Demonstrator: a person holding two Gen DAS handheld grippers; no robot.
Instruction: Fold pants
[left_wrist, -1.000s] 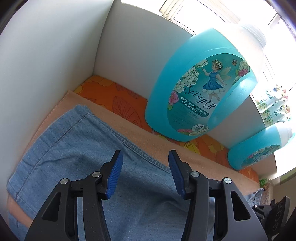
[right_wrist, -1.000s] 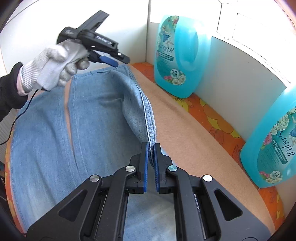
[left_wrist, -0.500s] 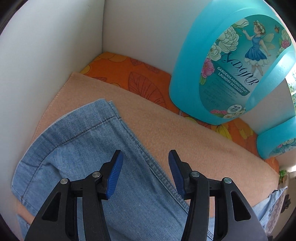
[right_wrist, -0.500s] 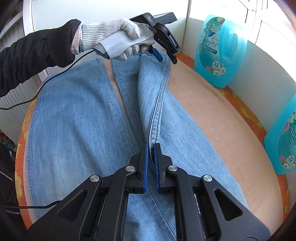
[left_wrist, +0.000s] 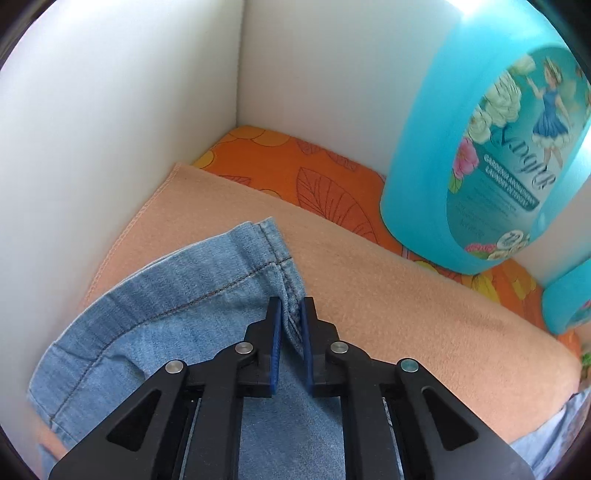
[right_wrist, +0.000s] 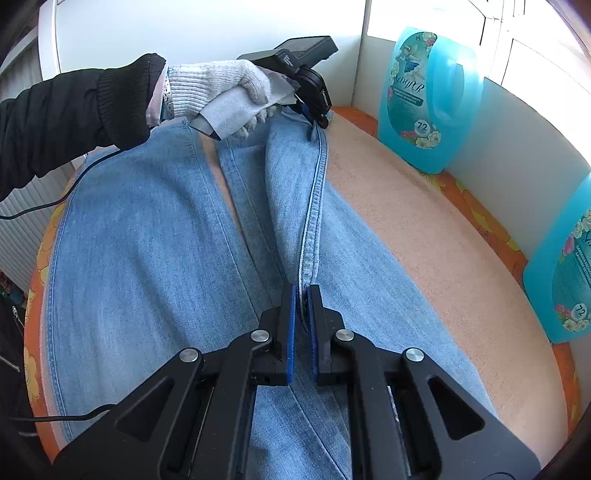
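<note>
Pants (left_wrist: 177, 314), one blue denim pair, lie on the peach blanket (left_wrist: 406, 295). From the left wrist, the left gripper (left_wrist: 291, 325) tilts steeply down; its jaws have just been closing and now pinch the hem's seam. Two detergent bottles (left_wrist: 480, 147) stand by the wall, the second barely visible. From the right wrist, the right gripper (right_wrist: 302, 314) clamps the same seam ridge lower down, while a gloved hand (right_wrist: 221, 96) holds the other tool at the far end.

Label on the blue detergent bottle (left_wrist: 480, 147) reads "GARDENIA AROMATHERAPY LAUNDRY DETERGENT"; script brand name illegible. Round badge reads "72"; second bottle (right_wrist: 561, 273) also bears "72".
</note>
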